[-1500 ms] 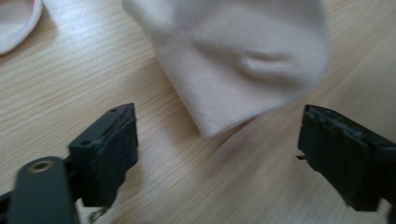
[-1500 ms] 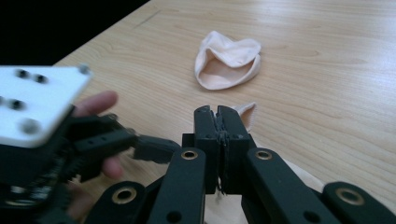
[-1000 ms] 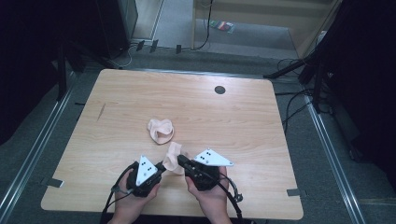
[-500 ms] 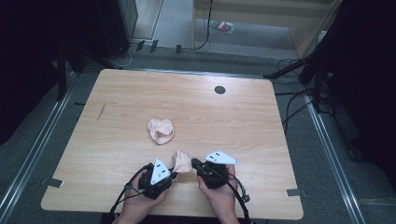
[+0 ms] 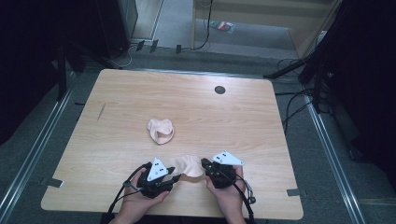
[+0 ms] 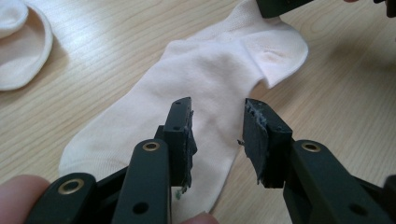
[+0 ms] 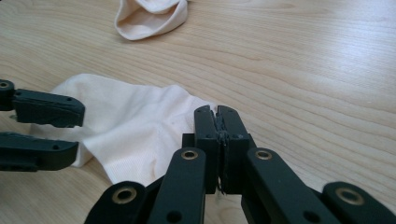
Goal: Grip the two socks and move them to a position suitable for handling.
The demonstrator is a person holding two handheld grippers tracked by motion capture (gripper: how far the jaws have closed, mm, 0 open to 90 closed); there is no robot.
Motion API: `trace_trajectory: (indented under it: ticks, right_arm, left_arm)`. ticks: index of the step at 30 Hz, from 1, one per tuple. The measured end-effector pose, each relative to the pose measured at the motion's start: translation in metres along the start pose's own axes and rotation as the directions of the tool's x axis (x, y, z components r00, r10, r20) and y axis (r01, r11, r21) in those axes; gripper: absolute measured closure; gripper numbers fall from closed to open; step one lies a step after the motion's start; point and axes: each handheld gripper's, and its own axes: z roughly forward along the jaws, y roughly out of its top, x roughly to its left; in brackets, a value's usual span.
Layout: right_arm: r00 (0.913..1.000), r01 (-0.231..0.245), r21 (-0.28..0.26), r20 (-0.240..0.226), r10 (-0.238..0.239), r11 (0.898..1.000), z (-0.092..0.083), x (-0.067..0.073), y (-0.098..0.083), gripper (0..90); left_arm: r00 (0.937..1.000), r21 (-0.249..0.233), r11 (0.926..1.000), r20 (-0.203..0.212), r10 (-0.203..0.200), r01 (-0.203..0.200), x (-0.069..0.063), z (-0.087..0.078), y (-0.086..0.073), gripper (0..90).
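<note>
A pale pink sock (image 5: 189, 165) lies flat on the wooden table (image 5: 261, 126) between my two grippers. My left gripper (image 6: 217, 109) stands over its toe half, and its jaws have just been opening. The sock (image 6: 210, 70) lies under the gap and the pads are clear of it. My right gripper (image 7: 217, 112) is shut, with the edge of the sock (image 7: 135, 121) running in between its jaws. In the high view the left gripper (image 5: 176, 177) is at the sock's left end and the right gripper (image 5: 204, 163) at its right end.
A second pink sock (image 5: 161, 130), crumpled, lies near the table's middle, beyond the flat one. A dark round hole (image 5: 219, 89) sits near the far edge. Both hands are close to the table's near edge. Cables and dark stands surround the table on the floor.
Both hands have drawn back toward the near edge and sunk, laying the sock flat on the table. The left jaws have come apart and let go of it.
</note>
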Motion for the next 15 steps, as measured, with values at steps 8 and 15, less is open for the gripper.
trace_trajectory:
  ticks: [8,15]
  right_arm:
    - [0.9995,-0.029,0.007,0.015,0.029,1.000,0.000,-0.009,-0.003,89.2]
    - [0.9994,-0.032,0.011,0.016,0.031,0.999,0.000,-0.010,-0.004,89.2]
  left_arm:
    - [0.9973,-0.024,0.9973,0.029,-0.068,0.069,0.018,-0.009,-0.005,57.7]
    - [0.9937,-0.042,0.9930,0.021,-0.110,0.111,0.030,-0.012,-0.007,57.4]
